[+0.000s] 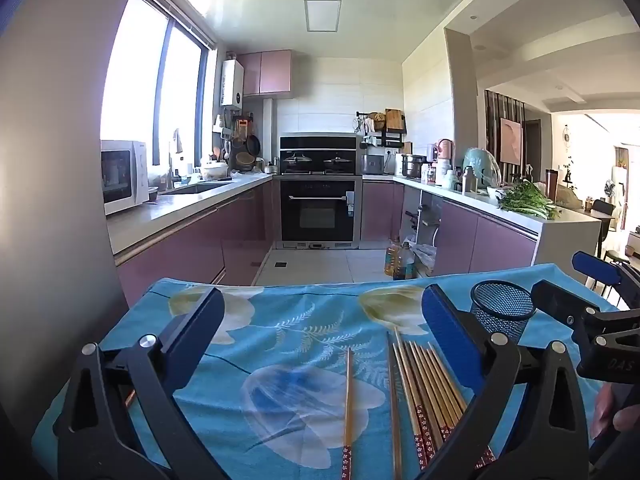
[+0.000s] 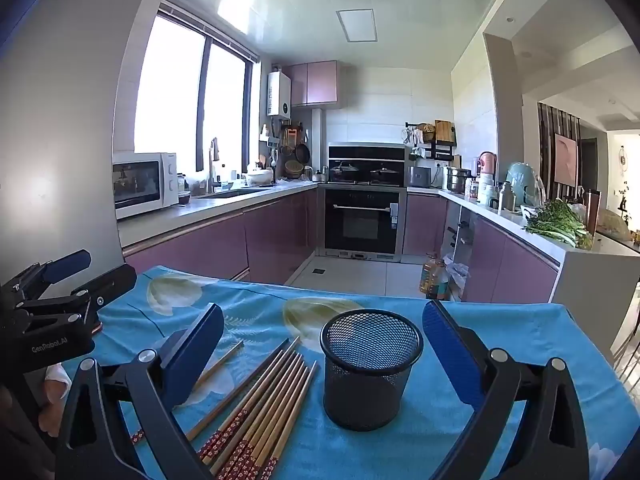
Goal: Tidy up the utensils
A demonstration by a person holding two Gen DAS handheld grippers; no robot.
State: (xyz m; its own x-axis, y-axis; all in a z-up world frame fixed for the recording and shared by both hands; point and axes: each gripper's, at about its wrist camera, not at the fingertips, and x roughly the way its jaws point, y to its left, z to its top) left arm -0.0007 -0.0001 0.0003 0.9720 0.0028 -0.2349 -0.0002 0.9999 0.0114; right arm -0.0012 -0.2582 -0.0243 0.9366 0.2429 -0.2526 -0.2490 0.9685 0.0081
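Several wooden chopsticks with red patterned ends [image 1: 430,384] lie in a bundle on the blue floral cloth [image 1: 280,344]; one chopstick [image 1: 348,408] lies apart to their left. A black mesh cup [image 1: 502,312] stands upright behind them. My left gripper [image 1: 320,320] is open and empty above the cloth, the bundle near its right finger. In the right wrist view, the cup [image 2: 370,368] stands between the open fingers of my right gripper [image 2: 322,340], and the chopsticks [image 2: 260,404] lie left of it. The cup is empty.
The table [image 2: 540,320] ends at the far edge, with the kitchen floor beyond. Oil bottles [image 2: 434,276] stand on the floor by the right counter. Each gripper shows in the other's view: the right gripper [image 1: 600,320] and the left gripper [image 2: 60,304].
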